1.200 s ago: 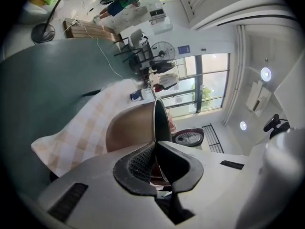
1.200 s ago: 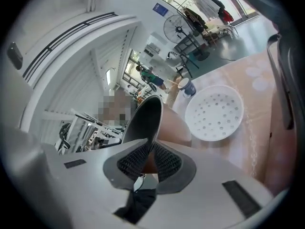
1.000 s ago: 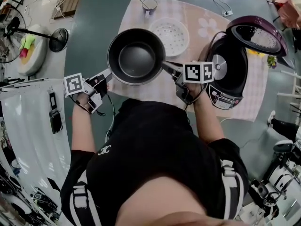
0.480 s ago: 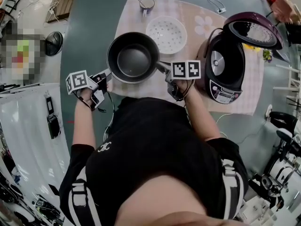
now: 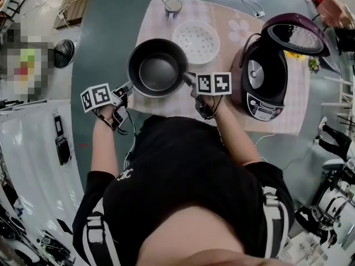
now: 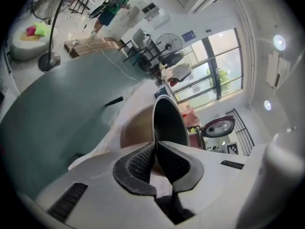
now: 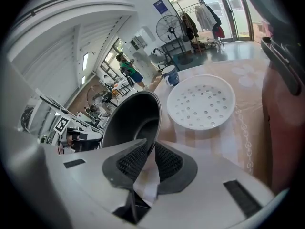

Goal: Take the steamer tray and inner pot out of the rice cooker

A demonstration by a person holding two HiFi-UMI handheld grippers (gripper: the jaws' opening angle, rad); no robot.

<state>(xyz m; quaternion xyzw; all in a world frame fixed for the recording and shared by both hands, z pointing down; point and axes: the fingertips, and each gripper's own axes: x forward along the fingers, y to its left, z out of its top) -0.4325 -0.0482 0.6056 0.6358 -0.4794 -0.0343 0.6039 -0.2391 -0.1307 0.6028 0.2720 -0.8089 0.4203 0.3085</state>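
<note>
The dark inner pot (image 5: pixel 158 68) stands on the checked tablecloth, out of the rice cooker (image 5: pixel 265 82), whose lid (image 5: pixel 299 35) is up. My left gripper (image 5: pixel 128 85) is shut on the pot's left rim; in the left gripper view the pads (image 6: pixel 155 147) pinch the pot's (image 6: pixel 169 123) thin edge. My right gripper (image 5: pixel 188 77) is on the opposite rim. In the right gripper view its jaws (image 7: pixel 152 149) are opening, with the pot's (image 7: pixel 131 120) rim still between the pads. The white perforated steamer tray (image 5: pixel 196 41) (image 7: pixel 202 101) lies flat behind the pot.
A small cup (image 5: pixel 173 5) (image 7: pixel 170 75) stands at the table's far edge. The table (image 5: pixel 222 107) is small, with grey floor all round. The cooker body (image 7: pixel 286 109) is close on the right. A fan and a white table stand to the left.
The pot has sunk from the air onto the tablecloth with both grippers still on its rim. Over the last half second it has stayed put.
</note>
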